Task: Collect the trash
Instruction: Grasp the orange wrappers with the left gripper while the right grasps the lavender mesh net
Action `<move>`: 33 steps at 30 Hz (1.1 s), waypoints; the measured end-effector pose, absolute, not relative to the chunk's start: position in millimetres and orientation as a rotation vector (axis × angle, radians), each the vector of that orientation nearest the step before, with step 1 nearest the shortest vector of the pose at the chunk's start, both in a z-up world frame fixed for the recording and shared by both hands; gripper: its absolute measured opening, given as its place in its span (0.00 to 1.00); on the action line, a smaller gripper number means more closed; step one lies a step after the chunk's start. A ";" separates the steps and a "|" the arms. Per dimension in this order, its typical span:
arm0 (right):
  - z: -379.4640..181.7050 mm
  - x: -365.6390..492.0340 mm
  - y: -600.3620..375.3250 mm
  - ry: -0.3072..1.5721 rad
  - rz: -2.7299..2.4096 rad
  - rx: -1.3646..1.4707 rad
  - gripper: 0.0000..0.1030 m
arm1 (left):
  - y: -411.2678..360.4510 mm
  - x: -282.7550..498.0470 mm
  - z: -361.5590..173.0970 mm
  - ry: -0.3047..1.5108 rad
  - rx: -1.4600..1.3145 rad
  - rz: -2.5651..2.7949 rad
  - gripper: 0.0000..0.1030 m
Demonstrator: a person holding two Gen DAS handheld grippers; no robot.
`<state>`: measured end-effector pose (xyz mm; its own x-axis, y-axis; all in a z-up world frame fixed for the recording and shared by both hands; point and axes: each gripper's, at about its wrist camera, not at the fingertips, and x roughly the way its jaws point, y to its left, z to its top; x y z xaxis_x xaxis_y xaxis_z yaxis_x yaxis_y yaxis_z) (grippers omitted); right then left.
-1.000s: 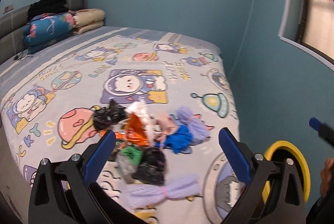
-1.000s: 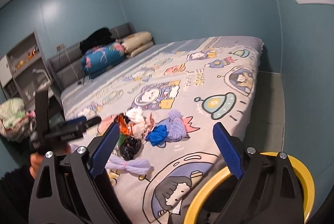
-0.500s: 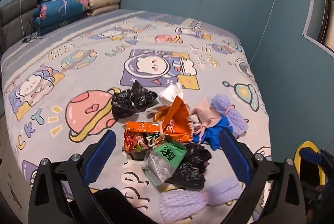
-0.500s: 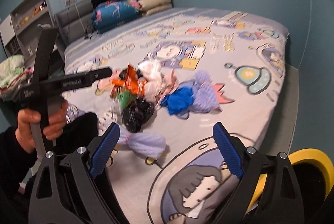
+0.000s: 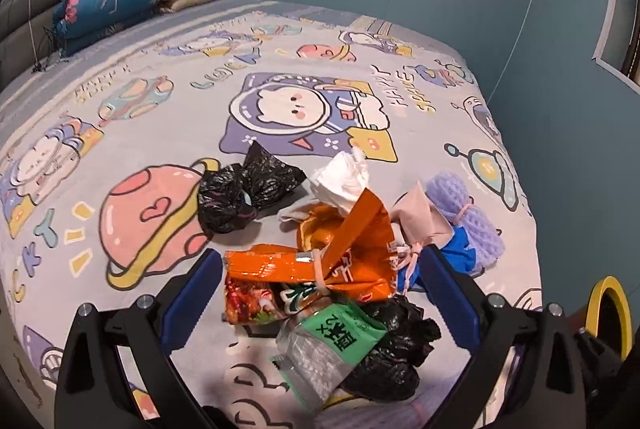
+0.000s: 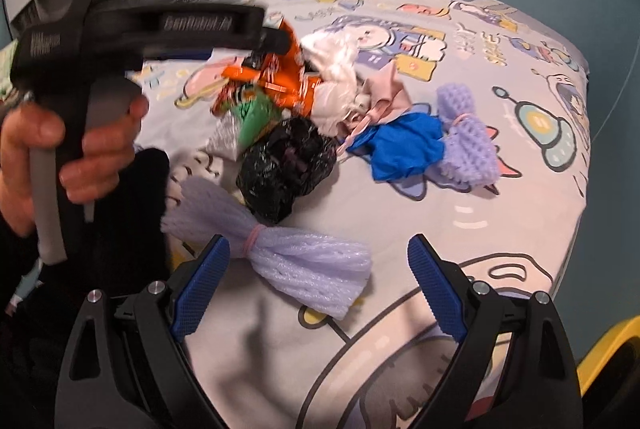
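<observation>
Both grippers gape wide: left gripper [image 5: 322, 299] straddles orange wrapper [image 5: 344, 253], right gripper [image 6: 318, 287] frames lilac foam net [image 6: 296, 263]

Orange snack wrapper [image 5: 344, 261], black bag [image 5: 244, 193], blue cloth [image 6: 404, 149], cartoon-print bedsheet [image 5: 120, 117]

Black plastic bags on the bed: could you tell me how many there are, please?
2: one black bag beside the pink planet print, another black bag under the green packet. More may be hidden.
</observation>
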<state>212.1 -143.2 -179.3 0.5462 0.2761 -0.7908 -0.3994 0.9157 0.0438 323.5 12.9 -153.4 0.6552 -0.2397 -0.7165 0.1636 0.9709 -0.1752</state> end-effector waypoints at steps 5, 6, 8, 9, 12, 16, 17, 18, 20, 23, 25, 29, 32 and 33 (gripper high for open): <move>-192.6 216.5 -130.2 0.940 0.413 -0.210 0.84 | 13.0 332.4 -162.2 0.843 -0.101 -0.248 0.92; -194.9 217.2 -128.1 0.944 0.415 -0.215 0.84 | 13.2 333.9 -163.7 0.849 -0.108 -0.253 0.92; -199.4 219.0 -123.8 0.955 0.415 -0.227 0.84 | 14.2 336.5 -167.4 0.861 -0.126 -0.265 0.92; -202.5 220.3 -121.1 0.964 0.415 -0.237 0.81 | 13.7 337.4 -169.2 0.863 -0.124 -0.266 0.87; -209.0 223.0 -115.9 0.996 0.418 -0.247 0.67 | 11.4 340.5 -174.4 0.883 -0.124 -0.288 0.68; -213.4 225.4 -114.3 1.019 0.413 -0.243 0.64 | 1.0 339.8 -178.8 0.906 -0.090 -0.338 0.40; -214.0 224.8 -115.0 1.023 0.411 -0.236 0.62 | -0.1 339.1 -179.7 0.908 -0.087 -0.343 0.38; -214.1 225.4 -116.4 1.029 0.410 -0.224 0.60 | -1.4 336.9 -180.7 0.908 -0.082 -0.342 0.34; -213.4 227.0 -119.2 1.041 0.409 -0.200 0.56 | -0.7 333.5 -181.6 0.911 -0.075 -0.340 0.20; -211.5 228.6 -122.4 1.049 0.404 -0.171 0.47 | 6.2 326.9 -178.9 0.904 -0.089 -0.342 0.19; -210.6 229.5 -123.7 1.055 0.402 -0.158 0.42 | 10.9 323.5 -174.4 0.898 -0.098 -0.341 0.19; -207.9 226.7 -120.2 1.049 0.400 -0.168 0.37 | 23.5 315.2 -161.7 0.872 -0.121 -0.338 0.19; -204.8 225.7 -118.0 1.041 0.398 -0.170 0.35 | 31.9 308.1 -153.7 0.852 -0.134 -0.335 0.19; -203.1 225.0 -117.7 1.040 0.399 -0.166 0.34 | 33.8 306.2 -151.3 0.845 -0.140 -0.337 0.19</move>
